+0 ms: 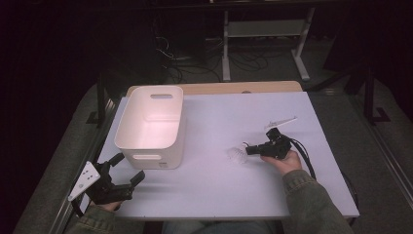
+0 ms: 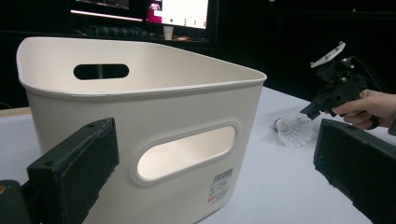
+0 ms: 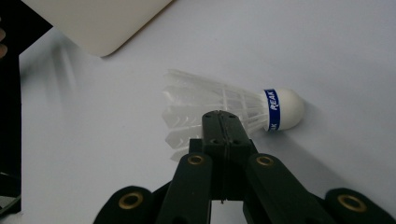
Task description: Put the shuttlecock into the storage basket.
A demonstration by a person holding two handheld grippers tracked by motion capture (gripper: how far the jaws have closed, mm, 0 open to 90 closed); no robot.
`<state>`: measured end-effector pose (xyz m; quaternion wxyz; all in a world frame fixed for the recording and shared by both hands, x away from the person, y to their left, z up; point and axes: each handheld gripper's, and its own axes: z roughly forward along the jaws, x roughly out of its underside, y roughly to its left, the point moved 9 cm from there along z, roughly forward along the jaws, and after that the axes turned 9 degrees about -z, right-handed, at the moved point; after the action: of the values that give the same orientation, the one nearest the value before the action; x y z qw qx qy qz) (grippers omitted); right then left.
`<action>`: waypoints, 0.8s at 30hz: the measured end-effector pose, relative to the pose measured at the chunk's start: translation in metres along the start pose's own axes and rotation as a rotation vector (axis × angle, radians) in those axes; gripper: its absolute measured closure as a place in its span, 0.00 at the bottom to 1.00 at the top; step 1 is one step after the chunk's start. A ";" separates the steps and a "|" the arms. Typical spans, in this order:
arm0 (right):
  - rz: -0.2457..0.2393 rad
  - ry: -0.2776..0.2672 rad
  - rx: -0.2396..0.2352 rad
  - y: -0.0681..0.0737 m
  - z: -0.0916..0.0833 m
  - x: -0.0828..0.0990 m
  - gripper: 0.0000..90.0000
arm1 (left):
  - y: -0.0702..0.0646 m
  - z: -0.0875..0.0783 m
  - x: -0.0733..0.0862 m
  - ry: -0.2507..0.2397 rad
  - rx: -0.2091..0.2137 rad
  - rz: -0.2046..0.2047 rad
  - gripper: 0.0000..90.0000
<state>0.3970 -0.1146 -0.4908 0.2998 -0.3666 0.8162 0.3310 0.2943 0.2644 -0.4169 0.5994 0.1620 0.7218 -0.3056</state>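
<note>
A white feather shuttlecock (image 1: pixel 237 154) with a blue-banded cork lies low over the white table (image 1: pixel 219 190), right of centre. My right gripper (image 1: pixel 248 150) points left at it, jaws shut, the tip pinching the feather skirt (image 3: pixel 187 100); the cork (image 3: pixel 287 108) points away to the right. In the left gripper view this shuttlecock (image 2: pixel 294 130) hangs at the right gripper's (image 2: pixel 306 112) tip. My left gripper (image 1: pixel 130 166) rests at the front left, open and with nothing between its fingers, facing the near wall of a white plastic bin (image 1: pixel 151 141).
The bin (image 2: pixel 140 107) has cut-out handles and stands at the table's left; its corner (image 3: pixel 102 23) shows in the right gripper view. A wooden board (image 1: pixel 219 87) edges the far side. Beyond are a dark floor, cables and a metal stand.
</note>
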 end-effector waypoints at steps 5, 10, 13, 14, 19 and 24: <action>-0.003 0.005 0.003 0.000 0.005 -0.005 0.99 | 0.000 0.000 -0.001 -0.004 -0.001 -0.001 0.00; -0.011 0.002 0.002 0.000 0.009 -0.011 0.99 | 0.000 0.000 0.000 -0.001 -0.001 0.000 0.00; -0.010 -0.004 0.001 0.000 0.012 -0.013 0.99 | 0.000 0.000 0.000 -0.002 0.000 0.002 0.00; -0.013 -0.003 0.002 0.000 0.013 -0.014 0.99 | 0.000 0.000 0.000 0.000 0.000 0.002 0.00; -0.006 -0.001 0.006 -0.003 0.016 -0.014 0.99 | 0.000 0.000 0.000 -0.001 0.000 -0.002 0.00; -0.003 -0.013 0.009 -0.005 0.019 -0.019 0.99 | 0.000 0.000 0.000 0.000 -0.001 -0.001 0.00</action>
<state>0.4157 -0.0952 -0.4897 0.3074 -0.3643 0.8151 0.3293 0.2943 0.2649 -0.4167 0.5996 0.1614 0.7219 -0.3054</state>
